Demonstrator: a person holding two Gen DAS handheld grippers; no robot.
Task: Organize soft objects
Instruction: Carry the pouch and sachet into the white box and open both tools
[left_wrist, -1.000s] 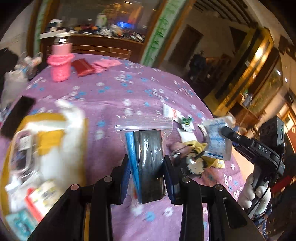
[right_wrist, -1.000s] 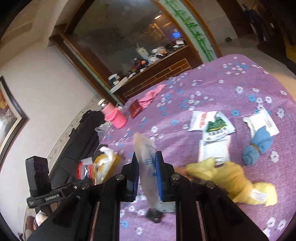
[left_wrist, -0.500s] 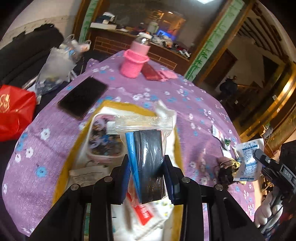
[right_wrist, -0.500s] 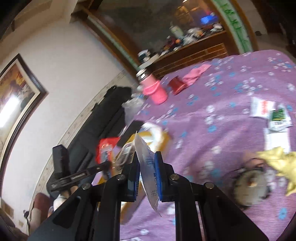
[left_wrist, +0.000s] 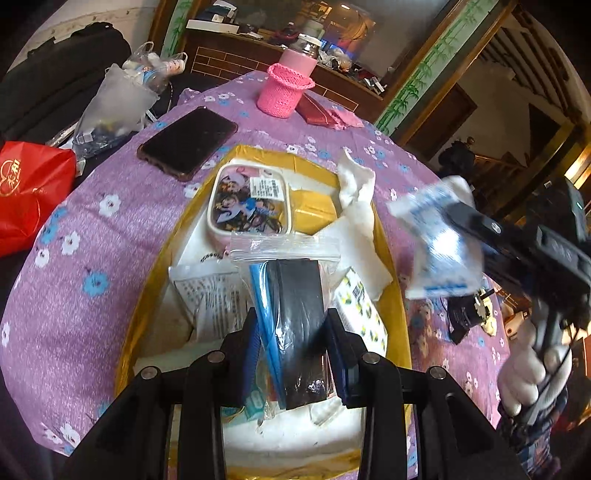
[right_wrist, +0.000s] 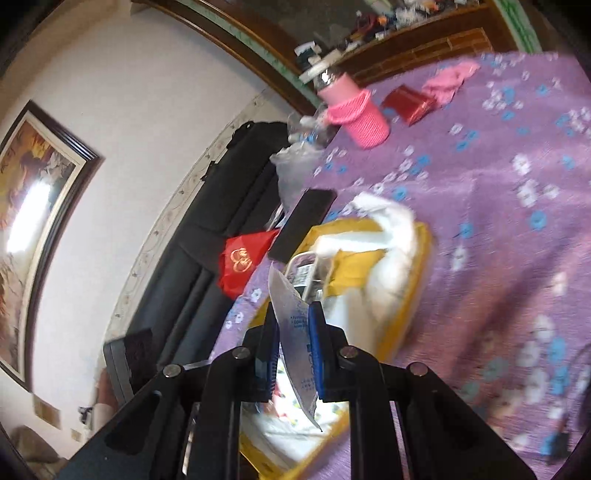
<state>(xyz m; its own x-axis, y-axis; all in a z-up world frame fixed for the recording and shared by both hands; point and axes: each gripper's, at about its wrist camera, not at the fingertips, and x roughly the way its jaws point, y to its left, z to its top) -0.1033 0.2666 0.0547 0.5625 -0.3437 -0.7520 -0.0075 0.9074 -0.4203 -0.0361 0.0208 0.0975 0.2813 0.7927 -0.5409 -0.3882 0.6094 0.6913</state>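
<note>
My left gripper is shut on a clear zip bag with a black and blue item, held just above the yellow box. The box holds several packets, white tissue and a picture-lidded case. My right gripper is shut on a white and blue packet and hovers over the same yellow box. That packet also shows in the left wrist view at the right, beside the box.
A black phone, pink knitted bottle sleeve and red pouch lie on the purple flowered cloth beyond the box. A red bag and a plastic bag sit off the table's left edge.
Both grippers have swung left across the table and closer to the yellow box, each still holding its packet. The yellow cloth and loose packets at the right have left view.
</note>
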